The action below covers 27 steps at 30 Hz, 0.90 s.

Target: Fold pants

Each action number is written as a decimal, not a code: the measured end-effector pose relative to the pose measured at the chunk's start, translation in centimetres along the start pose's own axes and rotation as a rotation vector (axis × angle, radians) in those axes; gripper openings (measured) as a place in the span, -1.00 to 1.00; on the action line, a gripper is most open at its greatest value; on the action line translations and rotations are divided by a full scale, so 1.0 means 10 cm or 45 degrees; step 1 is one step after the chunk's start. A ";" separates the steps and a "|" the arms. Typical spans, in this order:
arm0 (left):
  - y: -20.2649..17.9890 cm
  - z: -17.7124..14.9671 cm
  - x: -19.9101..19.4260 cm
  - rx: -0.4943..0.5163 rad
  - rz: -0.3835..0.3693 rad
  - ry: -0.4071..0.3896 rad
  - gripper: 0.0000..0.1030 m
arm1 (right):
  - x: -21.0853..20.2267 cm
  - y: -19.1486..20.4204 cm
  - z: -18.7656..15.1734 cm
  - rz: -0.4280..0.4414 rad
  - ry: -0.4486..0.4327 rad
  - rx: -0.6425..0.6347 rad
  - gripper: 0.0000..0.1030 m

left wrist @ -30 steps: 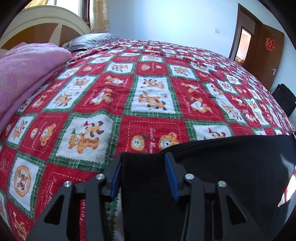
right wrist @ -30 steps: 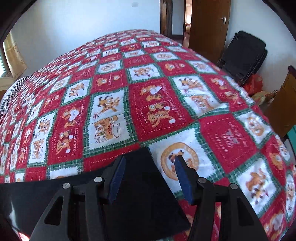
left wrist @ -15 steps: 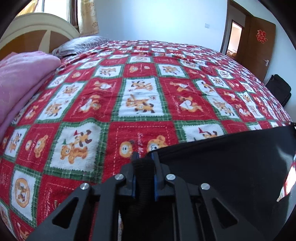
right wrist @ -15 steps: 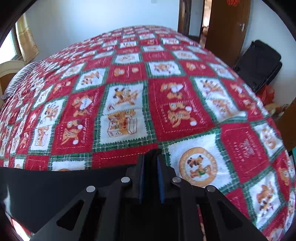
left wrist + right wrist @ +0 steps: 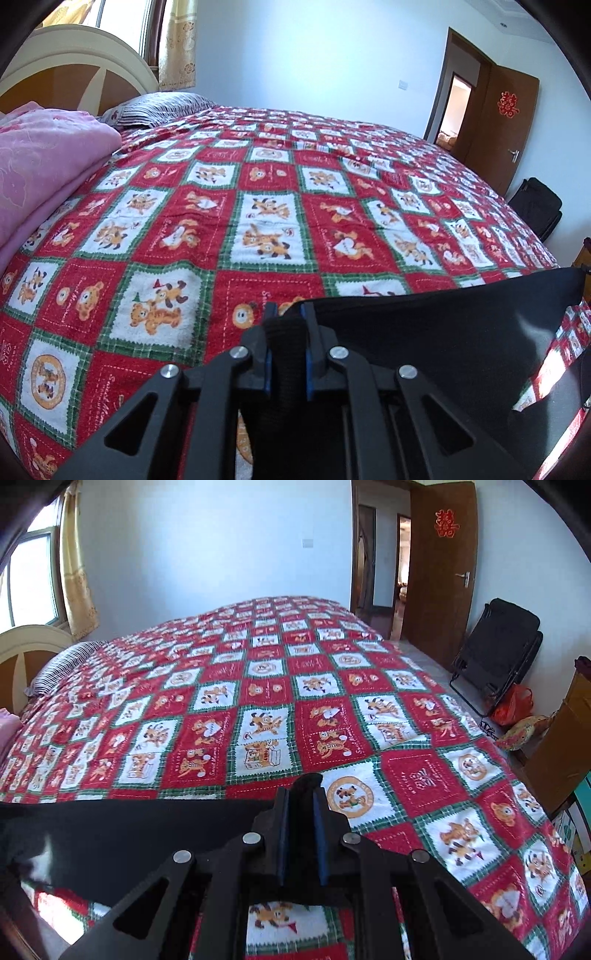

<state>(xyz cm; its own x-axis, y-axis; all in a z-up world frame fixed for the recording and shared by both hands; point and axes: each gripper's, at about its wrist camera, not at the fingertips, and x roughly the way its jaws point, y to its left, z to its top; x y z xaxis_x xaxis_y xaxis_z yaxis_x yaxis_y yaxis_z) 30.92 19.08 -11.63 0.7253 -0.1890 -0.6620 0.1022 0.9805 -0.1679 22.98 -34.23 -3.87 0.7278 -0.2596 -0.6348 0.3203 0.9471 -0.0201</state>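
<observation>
The black pants (image 5: 443, 332) hang stretched between both grippers, lifted off the red cartoon-patterned bedspread (image 5: 266, 221). My left gripper (image 5: 287, 314) is shut on the left corner of the pants' edge, black cloth bunched between its blue pads. In the right wrist view, my right gripper (image 5: 303, 794) is shut on the right corner of the same black pants (image 5: 129, 834), a fold of cloth poking up between the pads. The taut top edge runs from one gripper to the other; the bedspread (image 5: 258, 709) shows beneath the raised cloth.
A folded pink blanket (image 5: 40, 166) lies at the left by the headboard (image 5: 74, 70), with a striped pillow (image 5: 162, 107) behind it. Right of the bed stand a black folded chair (image 5: 495, 653), a red bag (image 5: 517, 705) and cardboard boxes (image 5: 561, 746). A brown door (image 5: 439, 561) stands open.
Both grippers closed on the pants' corners, then rose with the cloth. The edge lifted off the bed, and the right gripper travelled farther and higher.
</observation>
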 end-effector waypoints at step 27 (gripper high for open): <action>-0.03 -0.80 -1.08 0.148 -0.243 -0.290 -0.75 | -1.46 -0.56 -1.18 -0.038 -0.235 0.117 -0.79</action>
<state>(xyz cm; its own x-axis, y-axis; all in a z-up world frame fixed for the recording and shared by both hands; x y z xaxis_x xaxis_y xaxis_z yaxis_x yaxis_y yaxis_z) 17.63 20.36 -10.32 0.8182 -0.3657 -0.4437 0.3183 0.9307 -0.1801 3.42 -33.50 -3.64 0.8131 -0.3258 -0.4824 0.3916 0.9193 0.0393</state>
